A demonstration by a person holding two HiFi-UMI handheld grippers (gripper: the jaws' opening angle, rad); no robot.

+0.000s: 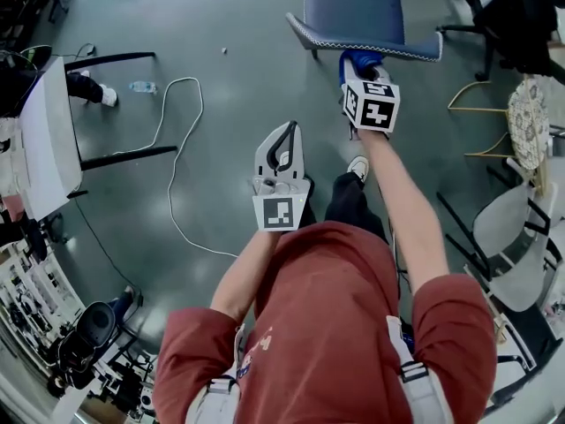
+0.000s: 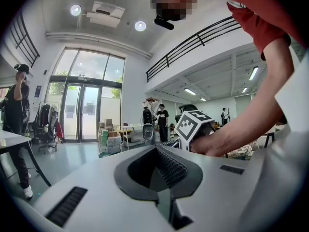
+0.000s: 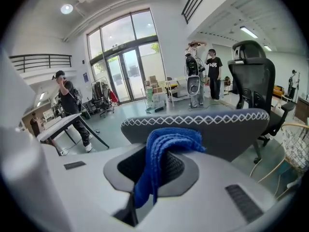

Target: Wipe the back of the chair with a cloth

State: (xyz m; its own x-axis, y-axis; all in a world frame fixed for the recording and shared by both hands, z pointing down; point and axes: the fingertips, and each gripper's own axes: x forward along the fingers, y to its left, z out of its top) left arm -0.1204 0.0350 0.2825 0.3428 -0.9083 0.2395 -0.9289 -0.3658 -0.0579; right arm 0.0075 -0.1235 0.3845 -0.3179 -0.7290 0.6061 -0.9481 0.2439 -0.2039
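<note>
The right gripper (image 3: 155, 162) clamps the blue cloth (image 3: 169, 140) near the chair back (image 3: 227, 129); dragging could tug its thin fold free. The left gripper (image 2: 158, 170) sits closed, empty.

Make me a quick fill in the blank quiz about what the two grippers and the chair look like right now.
1. The right gripper is shut on a ___ cloth.
2. The chair ahead of it has ___ stitching along its top edge.
3. The left gripper is shut and holds ___.
4. The person wears a ___ shirt.

Missing words: blue; white; nothing; red
</note>
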